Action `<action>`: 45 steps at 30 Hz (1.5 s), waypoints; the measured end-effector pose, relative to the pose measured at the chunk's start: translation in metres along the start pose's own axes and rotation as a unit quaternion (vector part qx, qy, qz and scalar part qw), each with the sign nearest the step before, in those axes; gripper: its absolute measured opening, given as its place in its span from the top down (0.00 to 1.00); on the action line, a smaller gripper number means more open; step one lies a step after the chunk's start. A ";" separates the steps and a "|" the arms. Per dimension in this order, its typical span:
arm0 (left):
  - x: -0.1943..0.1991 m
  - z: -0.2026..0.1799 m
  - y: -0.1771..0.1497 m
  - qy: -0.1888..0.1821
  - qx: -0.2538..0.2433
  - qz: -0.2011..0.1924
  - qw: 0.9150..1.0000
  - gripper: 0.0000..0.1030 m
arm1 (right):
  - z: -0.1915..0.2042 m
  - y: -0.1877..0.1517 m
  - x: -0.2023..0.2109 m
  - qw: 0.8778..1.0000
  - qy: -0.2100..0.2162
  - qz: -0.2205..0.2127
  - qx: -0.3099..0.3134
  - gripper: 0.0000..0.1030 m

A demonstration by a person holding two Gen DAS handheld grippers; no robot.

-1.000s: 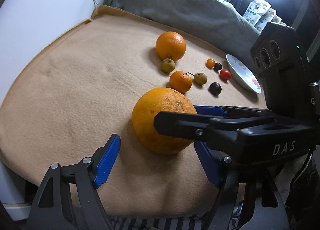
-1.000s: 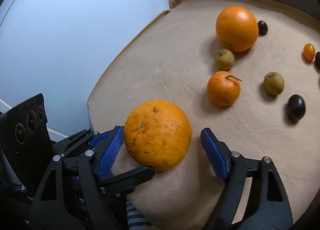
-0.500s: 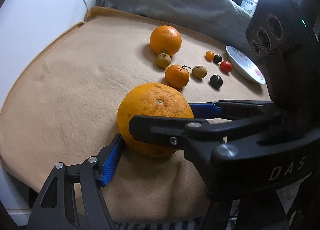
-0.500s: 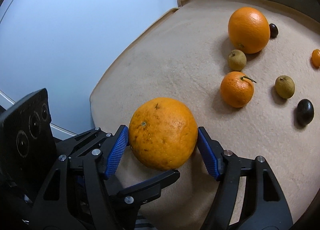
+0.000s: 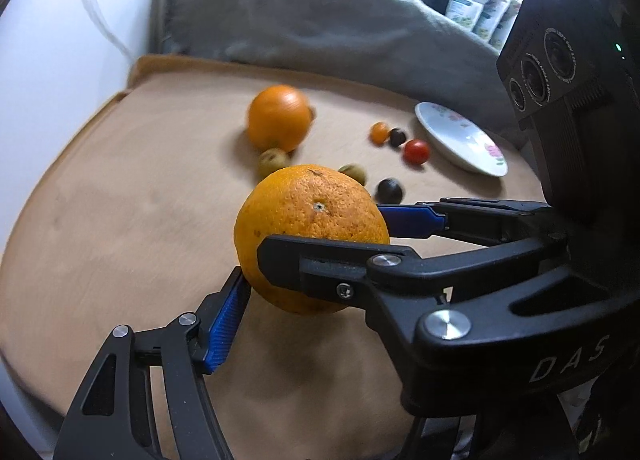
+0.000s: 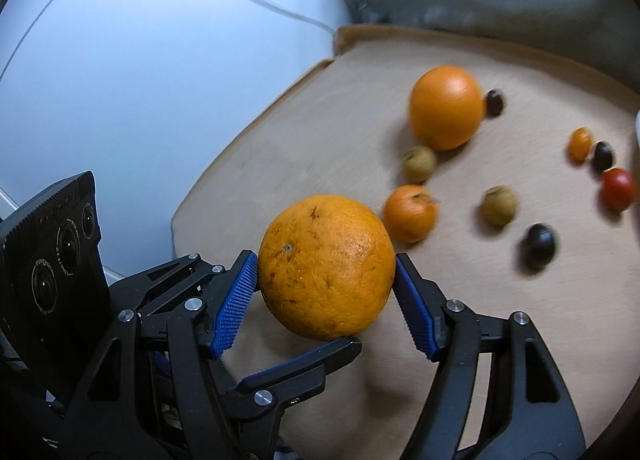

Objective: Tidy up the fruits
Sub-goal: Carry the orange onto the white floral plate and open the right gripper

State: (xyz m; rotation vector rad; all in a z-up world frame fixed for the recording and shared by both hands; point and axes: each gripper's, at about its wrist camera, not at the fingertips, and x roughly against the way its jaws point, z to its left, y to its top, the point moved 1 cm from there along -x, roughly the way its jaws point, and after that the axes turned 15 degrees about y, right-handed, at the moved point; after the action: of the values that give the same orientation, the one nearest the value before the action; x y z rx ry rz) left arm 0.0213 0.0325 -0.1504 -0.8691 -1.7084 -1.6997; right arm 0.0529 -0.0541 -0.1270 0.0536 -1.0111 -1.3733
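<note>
Right now the big orange sits clamped between my right gripper and its blue pads, one on each side of the fruit; its skin is pebbled, with brown flecks and a small stem scar. It appears to be raised off the tan mat, though I can't be sure of the gap.

From the left wrist view, my left gripper comes in crosswise: one blue pad touches the big orange low on its near side, but the other finger is hidden behind the right gripper, so I cannot tell whether it grips.

Farther off lie a second large orange, a small mandarin, little greenish, dark and red fruits, all blurred, and a floral plate.
</note>
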 end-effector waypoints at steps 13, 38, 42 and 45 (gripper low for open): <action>-0.011 -0.073 0.047 -0.057 -0.057 -0.035 0.996 0.36 | -0.034 0.007 0.087 0.995 -0.064 -0.068 -0.017 0.31; -0.056 -0.190 0.105 -0.128 -0.129 -0.029 0.983 0.36 | -0.141 0.012 0.190 0.977 -0.123 -0.149 -0.091 0.31; -0.062 -0.199 0.107 -0.132 -0.140 -0.023 0.981 0.36 | -0.158 0.014 0.197 0.974 -0.120 -0.153 -0.117 0.30; -0.069 -0.205 0.107 -0.121 -0.157 -0.011 0.980 0.36 | -0.162 0.014 0.204 0.966 -0.150 -0.173 -0.120 0.30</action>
State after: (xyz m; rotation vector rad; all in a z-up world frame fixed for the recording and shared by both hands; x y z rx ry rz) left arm 0.1381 -0.1778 -0.1310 -1.2490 -1.6273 -1.9812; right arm 0.1359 -0.3004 -0.1019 -0.1717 -1.1130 -1.8573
